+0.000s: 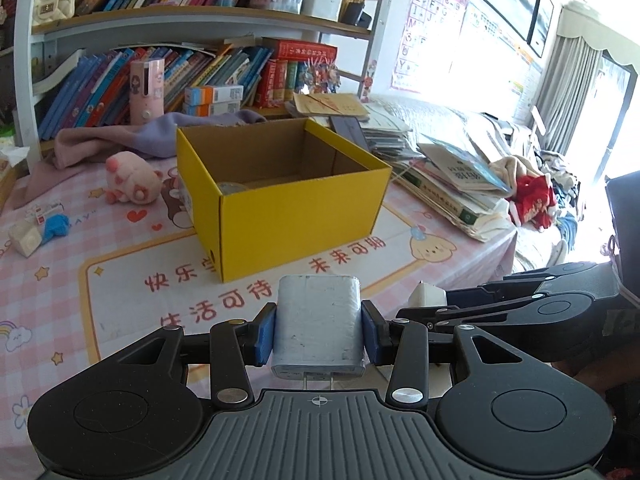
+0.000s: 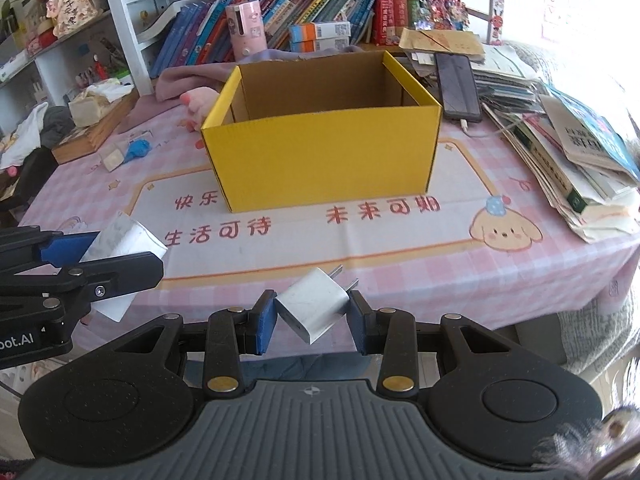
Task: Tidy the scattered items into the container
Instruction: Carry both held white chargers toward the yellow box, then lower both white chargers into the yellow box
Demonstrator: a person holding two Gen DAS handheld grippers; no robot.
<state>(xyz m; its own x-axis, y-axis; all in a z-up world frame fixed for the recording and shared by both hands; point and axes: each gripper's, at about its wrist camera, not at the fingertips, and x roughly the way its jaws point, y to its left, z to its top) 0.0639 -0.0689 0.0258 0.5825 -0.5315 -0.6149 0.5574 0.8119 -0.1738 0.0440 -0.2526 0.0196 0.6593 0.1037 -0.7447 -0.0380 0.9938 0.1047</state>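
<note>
Left claw (image 2: 86, 250): perhaps "bot.AI" | mat (image 2: 400, 240): 生活可待, 未来可期

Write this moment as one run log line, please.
left hand-held gripper: holds grey power bank | right hand-held gripper: holds white charger | yellow box: ahead, open

Bright daylight, window (image 1: 472, 60) glare blown out, fisheye-bent edges.

White charger (image 2: 312, 309) clamped in jaws, yellow box (image 2: 320, 156) ahead
</note>
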